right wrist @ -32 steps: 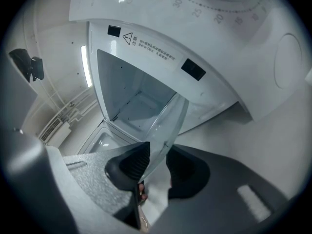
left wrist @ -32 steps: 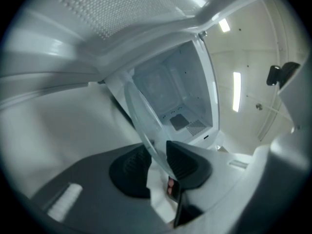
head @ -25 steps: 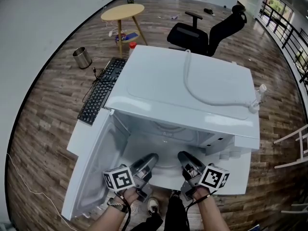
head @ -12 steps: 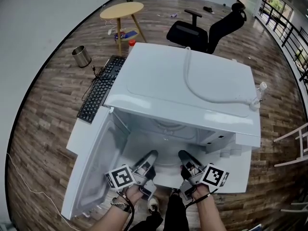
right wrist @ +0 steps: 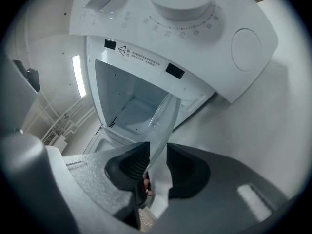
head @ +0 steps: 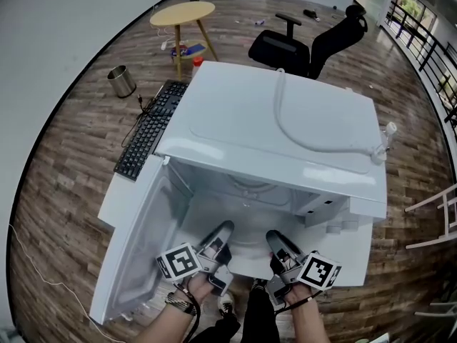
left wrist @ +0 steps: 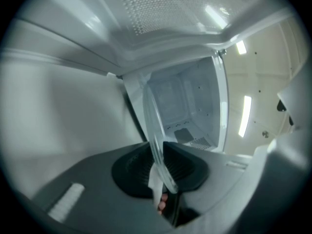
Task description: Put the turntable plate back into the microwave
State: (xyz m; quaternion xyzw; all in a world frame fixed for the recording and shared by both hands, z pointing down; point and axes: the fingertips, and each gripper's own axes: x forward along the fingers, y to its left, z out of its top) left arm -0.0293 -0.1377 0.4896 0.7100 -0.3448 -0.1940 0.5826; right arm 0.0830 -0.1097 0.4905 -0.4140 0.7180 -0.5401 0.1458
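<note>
While the microwave [head: 285,120] stands on the white bench [head: 360,259] with its door [head: 139,249] swung wide to the left, the clear glass turntable plate [head: 247,236] hangs at the mouth of the cavity [head: 243,195], carried between the two tools. The left gripper [head: 222,230] has its jaws pressed on the plate's near rim, having just been closing on it. The right gripper [head: 275,236] has the rim between its jaws too, but they have just been opening: the gripper's own view shows the glass lying against one pad with a gap to the other.

The door is already open and the plate has been brought to the opening, so the approach looks done. The plate does not yet look seated. It appears to sit at the front lip rather than centred on the cavity floor, though the glass is too clear to place its far edge. What seems left is sliding it fully in, settling it on its support, letting go on the left as well, and drawing both tools out.
</note>
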